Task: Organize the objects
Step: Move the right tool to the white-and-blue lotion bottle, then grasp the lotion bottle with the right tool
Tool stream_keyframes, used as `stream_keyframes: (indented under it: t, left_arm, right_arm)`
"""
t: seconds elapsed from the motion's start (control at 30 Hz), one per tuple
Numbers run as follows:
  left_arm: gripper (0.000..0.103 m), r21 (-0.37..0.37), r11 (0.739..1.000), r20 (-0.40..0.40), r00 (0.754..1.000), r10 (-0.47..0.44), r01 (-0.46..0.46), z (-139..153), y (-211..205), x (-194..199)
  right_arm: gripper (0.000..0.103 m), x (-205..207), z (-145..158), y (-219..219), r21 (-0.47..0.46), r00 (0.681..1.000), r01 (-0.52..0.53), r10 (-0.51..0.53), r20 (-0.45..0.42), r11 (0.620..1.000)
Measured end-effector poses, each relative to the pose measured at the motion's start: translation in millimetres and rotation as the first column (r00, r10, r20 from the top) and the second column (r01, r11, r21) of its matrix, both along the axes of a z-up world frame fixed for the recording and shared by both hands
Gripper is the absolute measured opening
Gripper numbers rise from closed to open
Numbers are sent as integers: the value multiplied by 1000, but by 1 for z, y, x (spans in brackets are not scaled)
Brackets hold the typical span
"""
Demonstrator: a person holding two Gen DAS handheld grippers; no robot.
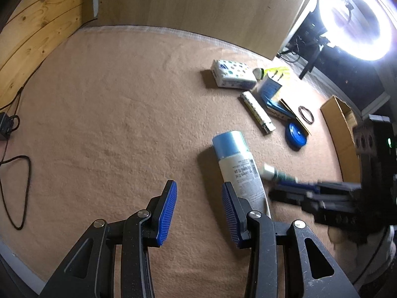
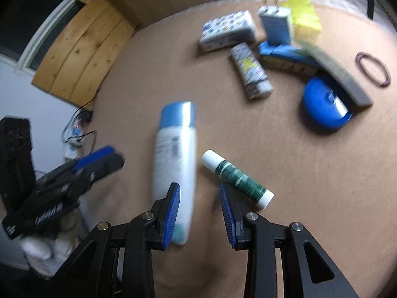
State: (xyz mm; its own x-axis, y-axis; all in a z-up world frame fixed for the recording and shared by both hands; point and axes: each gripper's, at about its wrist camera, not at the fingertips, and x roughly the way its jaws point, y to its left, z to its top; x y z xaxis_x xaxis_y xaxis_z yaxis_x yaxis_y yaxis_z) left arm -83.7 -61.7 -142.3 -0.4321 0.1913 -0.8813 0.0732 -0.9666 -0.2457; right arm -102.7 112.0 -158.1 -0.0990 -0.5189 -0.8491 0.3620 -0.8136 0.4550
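A white bottle with a light-blue cap (image 1: 237, 164) lies on the tan carpet; it also shows in the right wrist view (image 2: 176, 154). A green tube with white ends (image 2: 237, 178) lies right of it, also seen in the left wrist view (image 1: 275, 172). My left gripper (image 1: 199, 213) is open and empty, low over the carpet just left of the bottle. My right gripper (image 2: 199, 213) is open and empty above the gap between bottle and tube. Each gripper shows in the other's view: the right one (image 1: 280, 193), the left one (image 2: 106, 154).
Farther back lie a dotted white pack (image 2: 227, 29), a patterned tube (image 2: 251, 70), a blue-and-white carton (image 2: 275, 26), a yellow item (image 2: 305, 12), a blue round lid (image 2: 325, 104), a grey strip (image 2: 340, 74) and a rubber band (image 2: 372, 68). A cardboard box (image 1: 340, 124) stands right. Cables (image 1: 15, 188) lie left.
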Motion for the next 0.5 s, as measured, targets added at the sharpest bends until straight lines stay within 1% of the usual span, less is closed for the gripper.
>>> stream_keyframes:
  t: [0.07,0.1,0.17,0.2,0.23,0.3,0.4,0.5]
  left_arm:
    - [51,5,1000,2,1000,-6,6,-2,2,0]
    - [54,10,1000,3,1000,-9,9,-3,3,-1]
    - [66,21,1000,6,1000,-12,12,-5,7,-2]
    - [68,24,1000,5,1000,-15,15,-5,7,-2]
    - [70,29,999,3,1000,-22,22,-5,9,-3]
    - [71,34,998,5,999,-46,46,-7,15,-5]
    - [71,41,995,18,996,-89,88,-13,25,-9]
    - [71,60,992,36,993,-113,111,-20,31,-14]
  right_arm:
    - [31,-3,5,1,18,1000,20,-20,-24,1000]
    - [31,-5,6,2,19,999,26,-26,-25,999]
    - [31,-8,7,3,4,999,32,-32,-19,999]
    - [37,-9,8,3,-8,999,35,-35,-15,999]
    - [47,-10,9,2,-15,999,41,-41,-12,999]
    - [57,-14,11,3,-34,998,54,-54,-8,998]
    - [57,-19,12,-1,-69,999,49,-48,15,996]
    - [57,-21,11,-10,-68,999,23,-22,27,997]
